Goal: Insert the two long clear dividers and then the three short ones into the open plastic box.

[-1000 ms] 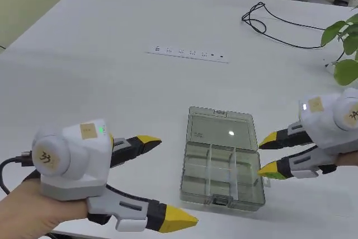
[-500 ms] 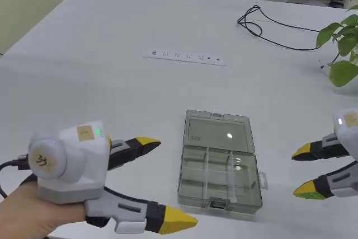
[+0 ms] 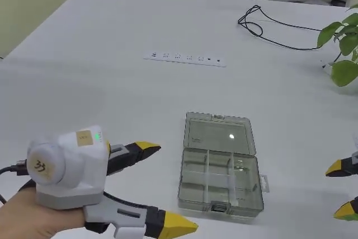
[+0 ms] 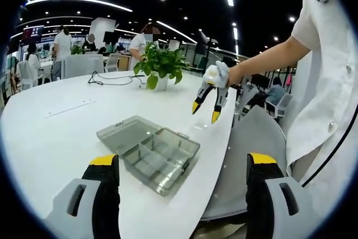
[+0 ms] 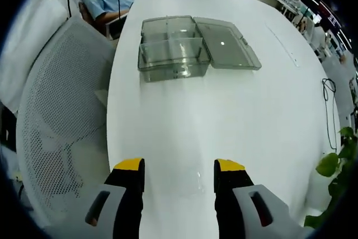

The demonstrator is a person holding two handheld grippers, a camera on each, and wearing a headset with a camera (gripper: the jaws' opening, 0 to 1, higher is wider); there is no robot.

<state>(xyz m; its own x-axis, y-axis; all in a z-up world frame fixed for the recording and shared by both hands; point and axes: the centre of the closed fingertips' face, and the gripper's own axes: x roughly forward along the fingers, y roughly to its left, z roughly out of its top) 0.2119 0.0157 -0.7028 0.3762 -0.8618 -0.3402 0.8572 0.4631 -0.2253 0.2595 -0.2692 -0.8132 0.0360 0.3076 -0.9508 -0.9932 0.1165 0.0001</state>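
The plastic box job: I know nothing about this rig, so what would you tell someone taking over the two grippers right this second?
Left gripper: open, empty, hovering left of the box.
Right gripper: open, empty, off to the box's right.
Plastic box: on the white table, lid lying open and flat.
Done: clear dividers stand inside, forming a grid of compartments.
Left: the count is hard to read through clear plastic, so check that all five are seated.
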